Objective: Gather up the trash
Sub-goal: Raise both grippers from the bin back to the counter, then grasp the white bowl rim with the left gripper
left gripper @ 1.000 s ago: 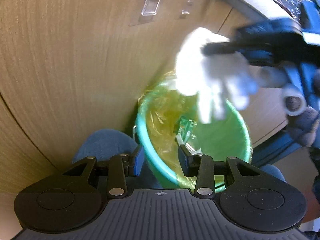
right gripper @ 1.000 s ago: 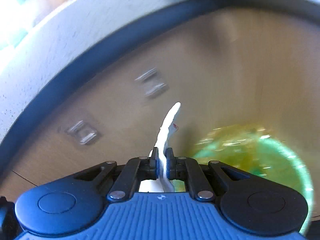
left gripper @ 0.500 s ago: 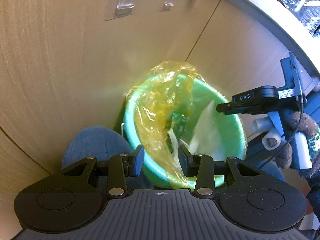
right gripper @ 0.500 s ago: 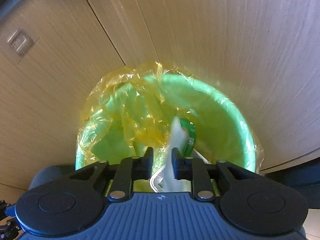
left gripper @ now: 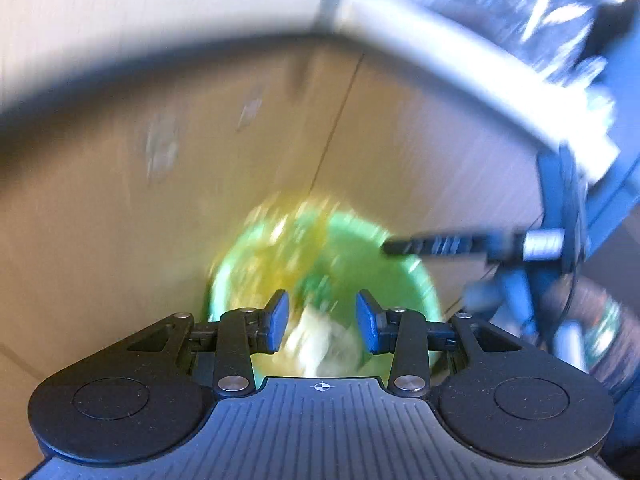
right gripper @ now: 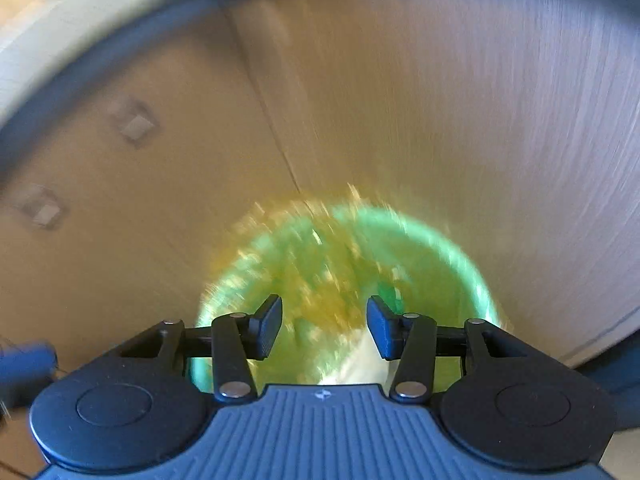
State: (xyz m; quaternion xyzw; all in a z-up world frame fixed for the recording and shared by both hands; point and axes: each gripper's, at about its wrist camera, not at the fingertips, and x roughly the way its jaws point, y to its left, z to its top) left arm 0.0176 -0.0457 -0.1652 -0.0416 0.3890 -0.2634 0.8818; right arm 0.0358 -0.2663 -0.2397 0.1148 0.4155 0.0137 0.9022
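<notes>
While both wrist views are smeared by motion blur, the main things can still be told. A green bin [right gripper: 448,248] with a yellow liner [right gripper: 280,232] stands against a wooden cabinet front [right gripper: 400,100], and each camera looks down into it.

From the right wrist, the right gripper [right gripper: 324,326] hangs over the bin's mouth, its jaws opening with nothing pinched between them. White crumpled trash [right gripper: 360,364] lies inside the bin, at about five o'clock from the midpoint between the fingers, low against the gripper body and clear of both pads. Two clear stick-on hooks [right gripper: 136,124] show on the cabinet at ten o'clock.

From the left wrist, the left gripper [left gripper: 322,322] has its fingers spread wide and grips nothing. The same white trash [left gripper: 316,344] rests in the bin [left gripper: 400,264] at six o'clock from the fingertips, below them and apart from the pads. The right gripper [left gripper: 394,247] reaches in from three o'clock, its tip over the bin's far rim. A pale countertop edge [left gripper: 440,52] curves across at twelve to two o'clock.
</notes>
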